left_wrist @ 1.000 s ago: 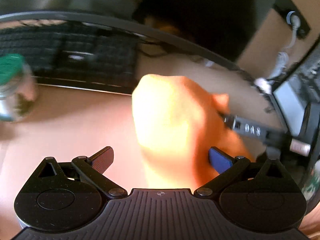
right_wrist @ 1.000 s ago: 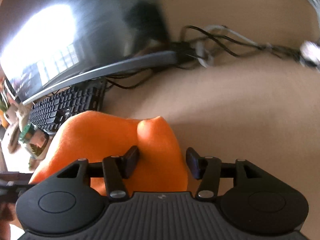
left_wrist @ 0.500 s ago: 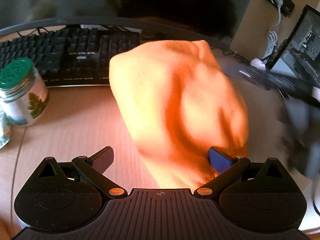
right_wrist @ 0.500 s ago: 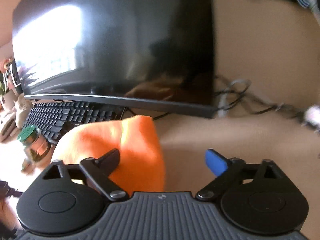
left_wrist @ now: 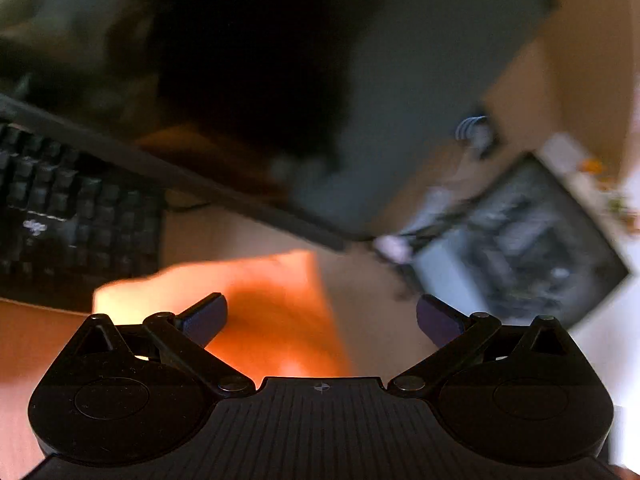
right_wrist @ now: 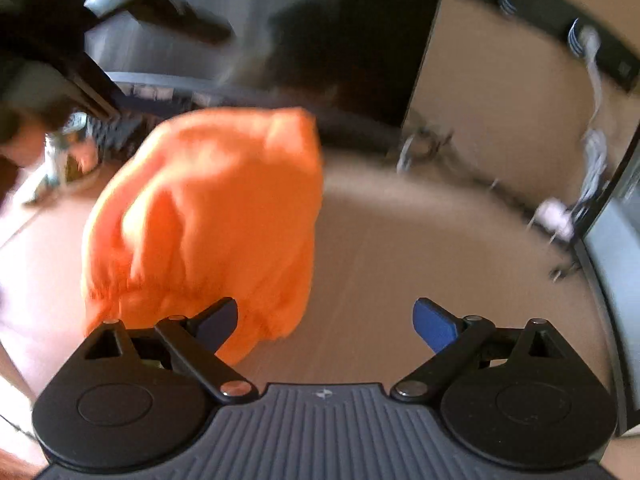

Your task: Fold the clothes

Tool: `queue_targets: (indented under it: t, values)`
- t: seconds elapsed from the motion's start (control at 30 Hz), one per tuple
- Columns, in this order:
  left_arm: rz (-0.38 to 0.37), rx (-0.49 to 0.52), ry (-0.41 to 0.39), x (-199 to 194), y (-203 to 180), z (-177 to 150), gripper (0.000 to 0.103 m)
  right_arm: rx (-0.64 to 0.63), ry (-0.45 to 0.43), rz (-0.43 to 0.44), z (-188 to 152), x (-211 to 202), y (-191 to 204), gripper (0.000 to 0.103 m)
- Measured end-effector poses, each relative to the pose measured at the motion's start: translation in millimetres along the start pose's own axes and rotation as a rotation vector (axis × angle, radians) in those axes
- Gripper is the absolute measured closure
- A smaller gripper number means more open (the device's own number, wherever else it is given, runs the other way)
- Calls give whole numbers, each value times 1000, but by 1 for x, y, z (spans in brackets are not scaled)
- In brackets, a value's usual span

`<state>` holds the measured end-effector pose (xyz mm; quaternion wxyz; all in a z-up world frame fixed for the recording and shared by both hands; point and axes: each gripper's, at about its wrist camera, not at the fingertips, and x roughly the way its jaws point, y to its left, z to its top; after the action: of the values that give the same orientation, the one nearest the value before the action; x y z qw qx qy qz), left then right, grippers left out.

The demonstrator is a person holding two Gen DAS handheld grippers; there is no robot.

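- The orange cloth (right_wrist: 208,216) lies in a soft, bunched heap on the desk (right_wrist: 420,248), in front of the big dark screen (right_wrist: 360,40).
- The right gripper (right_wrist: 326,316) has its jaws wide apart and holds nothing. The cloth sits just by its left finger, but I cannot tell if they touch.
- The left gripper (left_wrist: 322,314) also has its jaws wide apart and holds nothing. The cloth (left_wrist: 256,312) shows between and behind its fingers, more on the left side.
- I think the fold is only partly done. The cloth looks lumpy, not flat and neat, and no gripper has hold of it.
- Next, I think one gripper must come down low to an edge of the cloth and pinch it. The other should hold the rest down or take a second edge. Then the cloth can be pulled flat and laid over itself.
- Both pictures are blurry, so it is hard to pick out a clean edge.
- The right wrist view shows the whole heap from the side, with a crinkly hem along the bottom. It also shows white cables (right_wrist: 592,160) by the wall.
- The left wrist view shows only a flat-looking patch of cloth. But it shows the black keyboard (left_wrist: 76,216) just behind the cloth, and a second screen (left_wrist: 532,248) off to the right.
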<state>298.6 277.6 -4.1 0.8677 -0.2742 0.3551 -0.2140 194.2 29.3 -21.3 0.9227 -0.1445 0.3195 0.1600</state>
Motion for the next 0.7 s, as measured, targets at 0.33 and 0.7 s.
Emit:
queue_targets:
  t: [0.33,0.7]
  values:
    - [146,32,-134,-2,-12,-23,0,-69,-42,120,7,44,17,0]
    - [503,-102,-295,-71,-27,-143,0,-52,-65,165,-14,51,-4,0]
